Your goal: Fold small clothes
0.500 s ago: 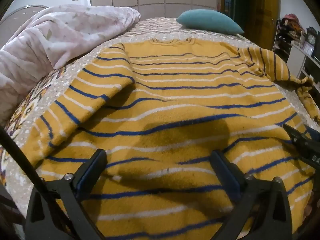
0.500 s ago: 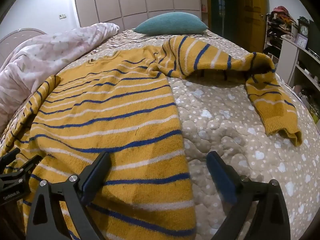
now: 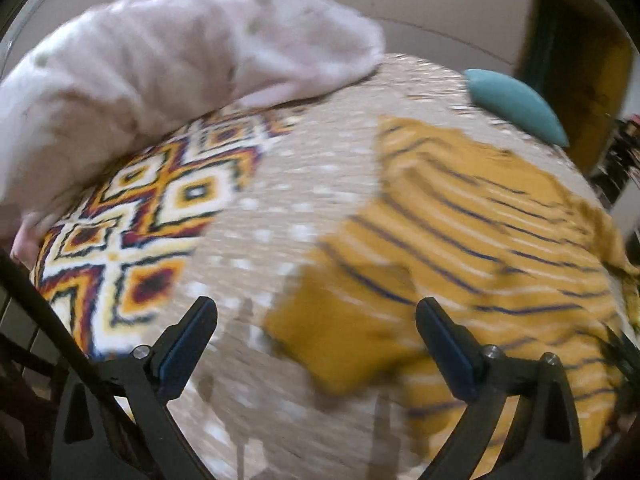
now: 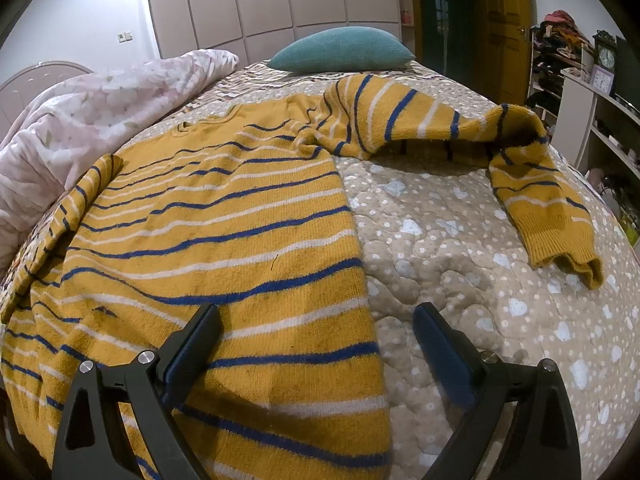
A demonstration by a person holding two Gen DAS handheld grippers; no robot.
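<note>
Two hand-held grippers hung over a bed with their black, blue-padded fingers spread wide and nothing between them. In the right wrist view, the right gripper (image 4: 316, 324) pointed down over the lower right edge of a mustard-yellow sweater (image 4: 224, 224) with blue and white stripes, one finger above the knit and the other above the bare beige quilt (image 4: 460, 248) dotted with white hearts. The sweater lay front-up across the bed, hem nearest the camera, neckline toward the far end. Its left sleeve (image 4: 80, 200) was folded in along the body's edge, while its right sleeve (image 4: 500, 152) stretched out sideways, humped up at the elbow, with the cuff lying on the quilt well apart from the body. In the blurred left wrist view, the left gripper (image 3: 316, 320) was over the quilt (image 3: 280, 208) at the sweater's (image 3: 480, 232) left edge, where a plain yellow cuff end (image 3: 352, 340) lay between the spread fingers' line of sight without being touched. To that gripper's left, a cover with a bold diamond pattern (image 3: 140, 220) in orange, white and dark red showed at the bed's side. Farther back, a pale pink floral duvet (image 4: 92, 120) was bunched along the left side, and a teal pillow (image 4: 344, 50) rested at the far end of the bed before a panelled wardrobe (image 4: 260, 0). Cluttered shelves (image 4: 580, 80) with a clock stood at far right.
</note>
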